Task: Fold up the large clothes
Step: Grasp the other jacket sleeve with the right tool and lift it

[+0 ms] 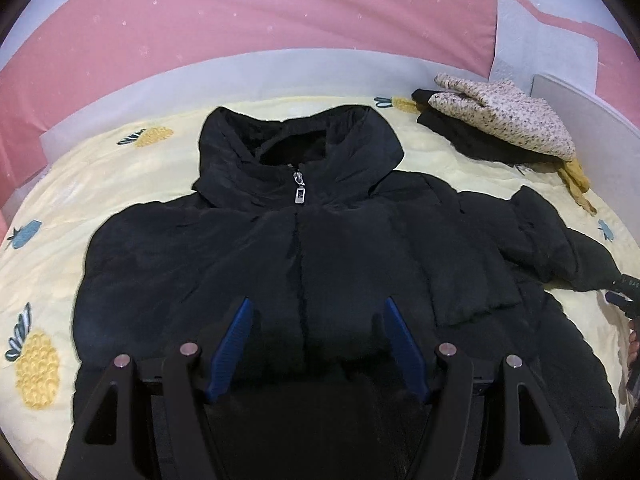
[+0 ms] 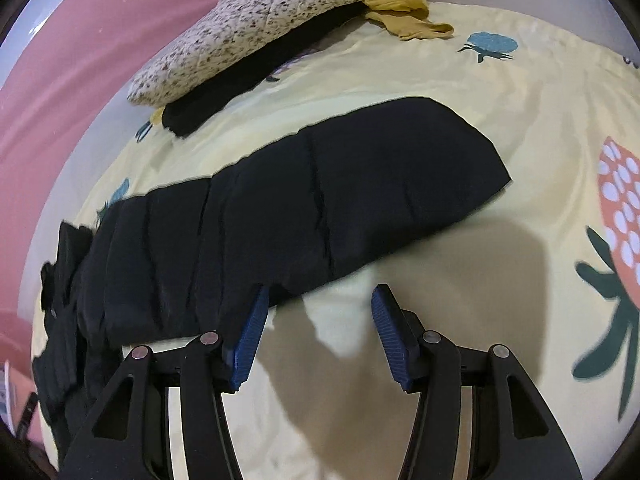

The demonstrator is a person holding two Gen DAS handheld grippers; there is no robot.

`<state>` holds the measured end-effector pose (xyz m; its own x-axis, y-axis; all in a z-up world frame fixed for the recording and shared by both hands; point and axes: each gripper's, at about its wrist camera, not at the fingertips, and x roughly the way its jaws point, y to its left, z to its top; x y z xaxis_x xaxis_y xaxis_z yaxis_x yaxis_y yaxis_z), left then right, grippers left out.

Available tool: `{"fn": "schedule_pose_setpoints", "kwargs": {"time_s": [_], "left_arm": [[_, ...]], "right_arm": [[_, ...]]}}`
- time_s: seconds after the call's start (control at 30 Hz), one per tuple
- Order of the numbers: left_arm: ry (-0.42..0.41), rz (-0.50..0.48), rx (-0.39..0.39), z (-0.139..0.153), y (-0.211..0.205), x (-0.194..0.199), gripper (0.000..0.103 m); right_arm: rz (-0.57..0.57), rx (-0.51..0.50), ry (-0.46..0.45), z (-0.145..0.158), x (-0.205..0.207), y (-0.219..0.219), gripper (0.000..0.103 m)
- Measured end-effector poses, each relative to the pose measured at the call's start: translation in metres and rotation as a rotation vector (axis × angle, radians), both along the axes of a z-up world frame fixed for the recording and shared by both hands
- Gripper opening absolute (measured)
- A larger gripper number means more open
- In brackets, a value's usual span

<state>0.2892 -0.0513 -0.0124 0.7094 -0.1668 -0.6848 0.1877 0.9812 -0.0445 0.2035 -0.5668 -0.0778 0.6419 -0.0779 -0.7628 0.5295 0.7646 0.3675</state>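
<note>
A black hooded puffer jacket [image 1: 304, 248] lies front up on a yellow bedsheet [image 1: 60, 208], zipped, with a silver zipper pull [image 1: 299, 188] at the collar. My left gripper [image 1: 318, 304] hovers over the jacket's lower front, its blue pads apart and nothing between them. In the right wrist view one jacket sleeve [image 2: 320, 200] stretches out across the sheet. My right gripper [image 2: 320, 292] stands open just off the sleeve's near edge, over bare sheet; its left pad [image 2: 250, 340] overlaps the sleeve's hem in the picture.
A pile of folded clothes [image 1: 500, 124] lies at the far right of the bed: a speckled cream piece [image 2: 248, 28] on a black one, with mustard cloth [image 2: 404, 8] beside it. A pink wall panel [image 1: 240, 20] runs behind the bed. The sheet [image 2: 520, 120] carries fruit prints.
</note>
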Motion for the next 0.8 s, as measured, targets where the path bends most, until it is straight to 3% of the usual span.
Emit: {"fn": "schedule_pose_setpoints", "kwargs": {"time_s": [0.2,0.43,0.5,0.63,0.8], "left_arm": [[0.055,0.017,-0.012,-0.023,-0.003,0.027,0.070],[0.059,0.022,-0.005,-0.033,-0.005,0.030,0.070],[0.059,0.021,-0.003,-0.032,-0.005,0.029,0.070],[0.063,0.018,-0.001,-0.029,-0.004,0.030,0.070],[0.064,0.018,-0.030,-0.015,0.003,0.022,0.070]], "right_arm": [[-0.053,0.091,-0.084,-0.008,0.011,-0.021,0.055],[-0.121,0.160,-0.154,-0.013,0.016,-0.040,0.053],[-0.132,0.152,-0.134,-0.012,0.019,-0.041,0.022],[-0.118,0.133,-0.140,0.000,0.021,-0.036,0.011],[-0.021,0.048,-0.232,0.056,0.014,-0.006,0.009]]}}
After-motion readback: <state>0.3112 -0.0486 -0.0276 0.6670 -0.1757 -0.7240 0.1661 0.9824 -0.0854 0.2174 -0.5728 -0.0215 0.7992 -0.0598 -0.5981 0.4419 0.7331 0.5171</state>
